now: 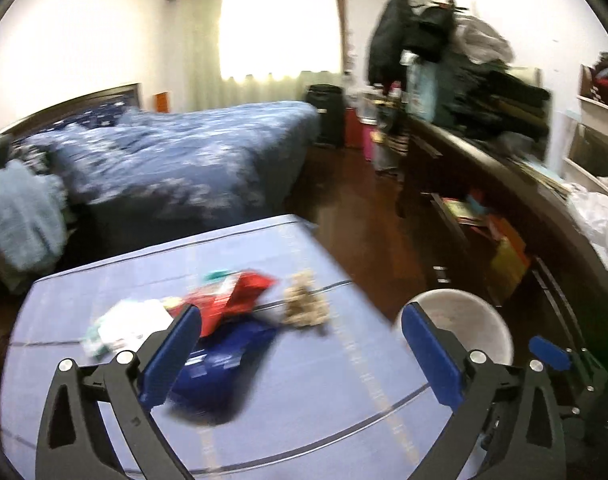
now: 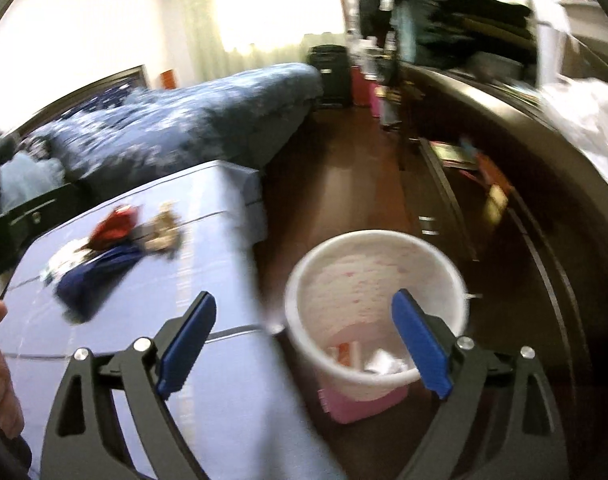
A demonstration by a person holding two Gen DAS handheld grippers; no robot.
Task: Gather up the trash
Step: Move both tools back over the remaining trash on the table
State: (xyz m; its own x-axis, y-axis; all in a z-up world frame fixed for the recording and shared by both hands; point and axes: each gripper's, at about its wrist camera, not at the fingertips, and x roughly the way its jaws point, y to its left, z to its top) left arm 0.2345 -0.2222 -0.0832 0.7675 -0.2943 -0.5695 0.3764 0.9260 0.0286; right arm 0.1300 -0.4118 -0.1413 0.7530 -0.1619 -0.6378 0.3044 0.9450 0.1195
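Trash lies on a blue-covered table: a red wrapper, a dark blue bag, white paper and a crumpled tan piece. My left gripper is open and empty above the table, near the blue bag. A white bin stands on the floor right of the table, with some scraps inside. My right gripper is open and empty above the bin's rim. The pile also shows in the right wrist view. Both views are blurred.
A bed with a blue quilt lies beyond the table. A dark dresser with open drawers and piled clothes runs along the right. Brown wood floor lies between. The bin rim shows in the left wrist view.
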